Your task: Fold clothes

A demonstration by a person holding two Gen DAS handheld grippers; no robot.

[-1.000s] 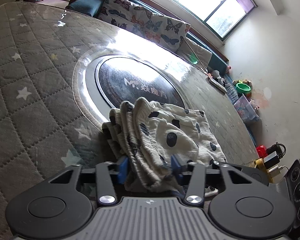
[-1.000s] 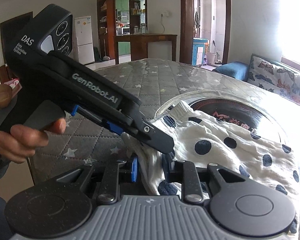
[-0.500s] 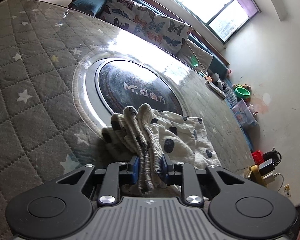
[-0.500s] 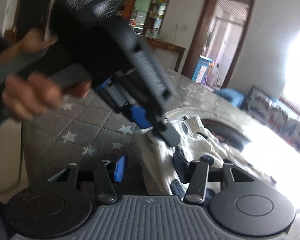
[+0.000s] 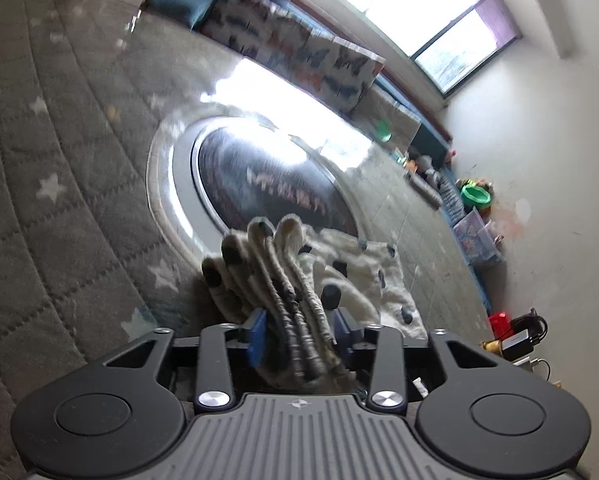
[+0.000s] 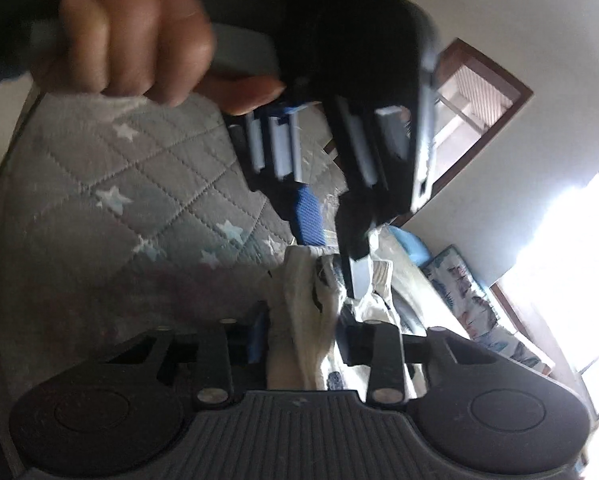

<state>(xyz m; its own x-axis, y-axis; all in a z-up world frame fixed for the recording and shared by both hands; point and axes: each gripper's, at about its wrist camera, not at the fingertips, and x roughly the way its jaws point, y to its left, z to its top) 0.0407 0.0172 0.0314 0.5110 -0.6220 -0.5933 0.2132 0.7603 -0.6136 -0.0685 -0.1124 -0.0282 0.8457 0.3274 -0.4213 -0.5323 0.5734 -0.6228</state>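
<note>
Left wrist view: your left gripper (image 5: pixel 299 330) pinches the stacked ribbed edges of the dotted white garment (image 5: pixel 339 276), which trails across the quilted tabletop (image 5: pixel 59 152) beside its round glass inset (image 5: pixel 259 176). Keep every layer clamped. Right wrist view: your right gripper (image 6: pixel 301 338) is closed on the cream fabric, just under the left gripper; blur hides detail. Move both together, edges aligned.

The left wrist view looks low across the quilted table (image 5: pixel 59 168) toward the window (image 5: pixel 451 16) at upper right. The right wrist view, tilted, sits close behind the same spotted cloth (image 6: pixel 299 320), the views' shared ground (image 5: pixel 351 280).
</note>
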